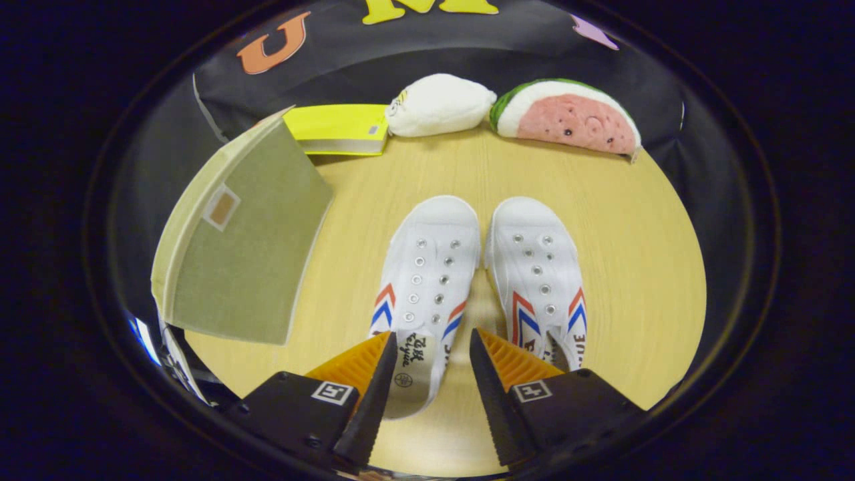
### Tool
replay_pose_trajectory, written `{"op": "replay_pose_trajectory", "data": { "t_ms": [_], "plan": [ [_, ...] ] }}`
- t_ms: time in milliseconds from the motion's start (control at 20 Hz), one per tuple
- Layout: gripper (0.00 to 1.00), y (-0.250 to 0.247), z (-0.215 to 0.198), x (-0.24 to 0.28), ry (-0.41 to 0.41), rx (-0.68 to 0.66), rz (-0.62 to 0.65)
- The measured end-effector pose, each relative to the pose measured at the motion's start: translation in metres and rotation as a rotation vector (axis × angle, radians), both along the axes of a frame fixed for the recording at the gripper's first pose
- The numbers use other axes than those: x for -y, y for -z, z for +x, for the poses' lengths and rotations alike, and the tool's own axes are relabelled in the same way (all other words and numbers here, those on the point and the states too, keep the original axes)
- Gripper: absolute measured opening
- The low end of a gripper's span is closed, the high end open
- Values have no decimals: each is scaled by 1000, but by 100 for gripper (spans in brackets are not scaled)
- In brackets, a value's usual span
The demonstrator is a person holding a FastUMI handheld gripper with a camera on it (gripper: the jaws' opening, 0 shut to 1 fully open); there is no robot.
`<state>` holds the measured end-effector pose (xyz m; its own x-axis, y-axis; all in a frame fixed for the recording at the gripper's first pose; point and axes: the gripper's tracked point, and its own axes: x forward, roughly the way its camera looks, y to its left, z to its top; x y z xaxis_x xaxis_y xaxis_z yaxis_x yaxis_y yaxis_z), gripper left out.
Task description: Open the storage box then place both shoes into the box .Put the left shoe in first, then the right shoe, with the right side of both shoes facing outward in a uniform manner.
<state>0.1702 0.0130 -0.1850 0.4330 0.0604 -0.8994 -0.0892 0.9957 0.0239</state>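
Gripper view has my tongs (427,347) apart above the white canvas left shoe's (427,280) heel, olive fabric storage box (240,247) shut at left; grabbing shoes now would skip opening it.

Canvas shoes (481,267); matt cloth box (247,247); wood-grain table (614,254).

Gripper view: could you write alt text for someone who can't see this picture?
Two white shoes, the left shoe and right shoe, lie side by side on a wooden table, toes pointing away from the open hand-held gripper, whose fingers flank the left shoe's heel. An olive box, lid shut, sits beside them; a yellow book and two plush toys line the far edge.
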Motion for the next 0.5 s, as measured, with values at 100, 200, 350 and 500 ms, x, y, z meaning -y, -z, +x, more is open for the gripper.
{"op": "replay_pose_trajectory", "data": {
  "t_ms": [100,200,350,500],
  "plan": [
    [56,11,-1,8,33,-47,-27],
    [35,16,1,0,43,-73,22],
    [13,16,2,-2,35,-57,50],
    [6,16,2,-2,18,-55,86]
  ]
}}
